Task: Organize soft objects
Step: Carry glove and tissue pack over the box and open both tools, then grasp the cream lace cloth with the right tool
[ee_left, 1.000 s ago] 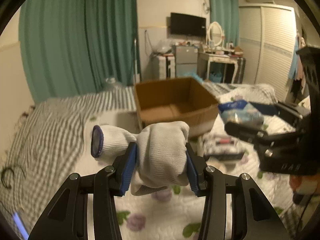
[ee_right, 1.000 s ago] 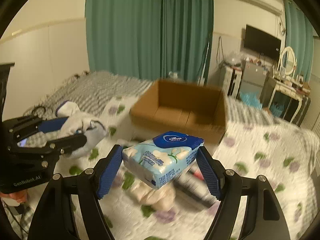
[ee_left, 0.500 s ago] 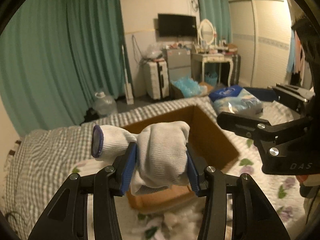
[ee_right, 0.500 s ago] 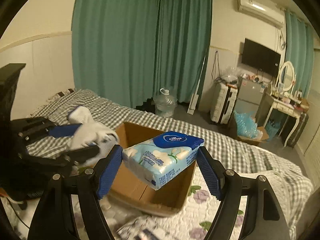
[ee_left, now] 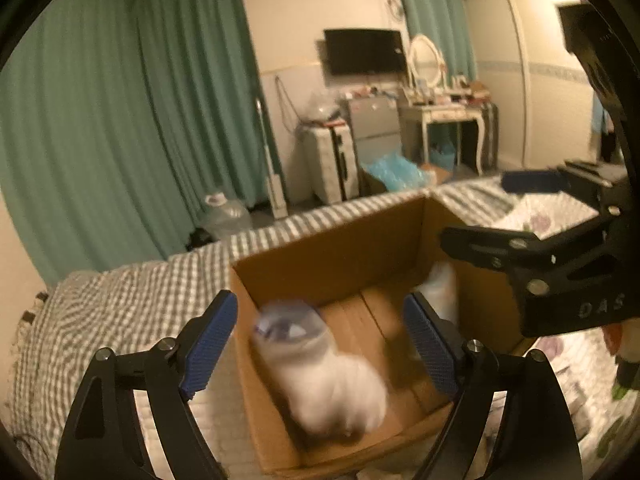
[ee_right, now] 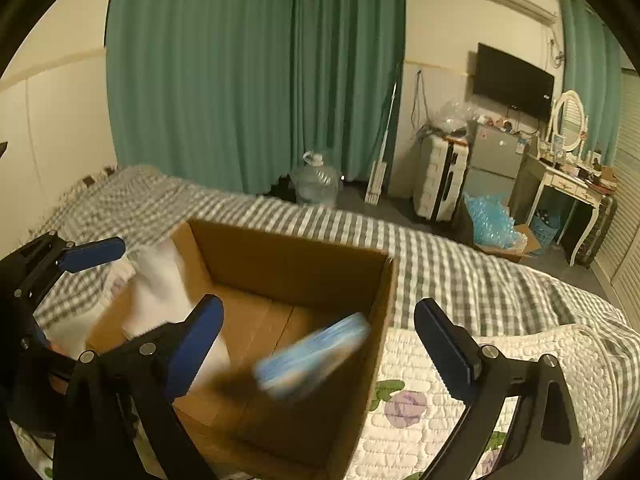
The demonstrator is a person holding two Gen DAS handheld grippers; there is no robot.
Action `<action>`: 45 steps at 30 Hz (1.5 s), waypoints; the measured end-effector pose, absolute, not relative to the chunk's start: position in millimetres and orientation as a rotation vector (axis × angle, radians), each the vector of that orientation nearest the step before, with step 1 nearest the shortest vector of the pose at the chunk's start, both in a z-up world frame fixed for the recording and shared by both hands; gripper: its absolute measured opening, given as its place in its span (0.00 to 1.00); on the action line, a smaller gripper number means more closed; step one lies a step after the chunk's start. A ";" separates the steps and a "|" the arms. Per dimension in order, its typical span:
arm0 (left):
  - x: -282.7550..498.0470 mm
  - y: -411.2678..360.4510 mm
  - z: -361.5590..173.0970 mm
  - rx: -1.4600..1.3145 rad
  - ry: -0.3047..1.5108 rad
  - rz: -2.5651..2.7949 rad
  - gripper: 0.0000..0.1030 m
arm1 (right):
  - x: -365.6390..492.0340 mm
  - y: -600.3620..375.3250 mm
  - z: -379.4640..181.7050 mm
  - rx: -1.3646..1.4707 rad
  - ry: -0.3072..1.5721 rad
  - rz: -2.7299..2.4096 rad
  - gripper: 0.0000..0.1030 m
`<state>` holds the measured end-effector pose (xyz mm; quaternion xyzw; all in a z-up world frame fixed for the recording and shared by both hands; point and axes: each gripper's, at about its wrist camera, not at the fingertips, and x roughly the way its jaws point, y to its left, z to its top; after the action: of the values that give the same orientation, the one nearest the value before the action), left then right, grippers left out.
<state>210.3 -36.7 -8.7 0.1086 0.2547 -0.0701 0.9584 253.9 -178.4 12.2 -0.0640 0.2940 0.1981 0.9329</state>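
Note:
An open cardboard box [ee_left: 340,248] [ee_right: 296,264] stands on the bed. My left gripper [ee_left: 320,344] is open above its near left part. A white sock bundle with a blue cuff [ee_left: 320,376] is blurred below it, falling inside the box; it also shows in the right wrist view [ee_right: 160,292]. My right gripper [ee_right: 320,352] is open over the box's right side. A blue tissue pack [ee_right: 312,356] is blurred below it, dropping into the box. The right gripper [ee_left: 532,220] shows at the right of the left wrist view, the left gripper [ee_right: 68,264] at the left of the right wrist view.
The bed has a grey checked blanket [ee_right: 460,264] and a white floral quilt [ee_right: 420,408]. Green curtains [ee_right: 248,80], a water jug [ee_right: 316,184], a suitcase [ee_right: 440,176] and a dressing table [ee_right: 568,184] stand beyond the bed.
Both grippers have opened over the box. The sock bundle has left the left gripper and the tissue pack has left the right gripper; both are falling into the box.

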 end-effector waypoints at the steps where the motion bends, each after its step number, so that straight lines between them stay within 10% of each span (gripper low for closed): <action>1: 207.7 -34.4 -2.1 0.204 0.512 -0.144 0.83 | 249.9 -180.0 18.5 -0.133 0.591 0.398 0.95; 20: 42.0 11.3 126.1 0.091 0.284 -0.163 0.95 | 46.8 -196.4 180.0 -0.230 0.359 0.358 1.00; 45: 35.3 37.0 -93.3 -0.017 0.756 -0.052 0.95 | 32.2 -157.2 -98.9 -0.144 0.806 0.369 1.00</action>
<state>35.3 37.0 -93.3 -0.0081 0.3688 -0.0255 0.9291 32.2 -157.2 -98.9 -0.0696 0.3896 0.1785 0.9008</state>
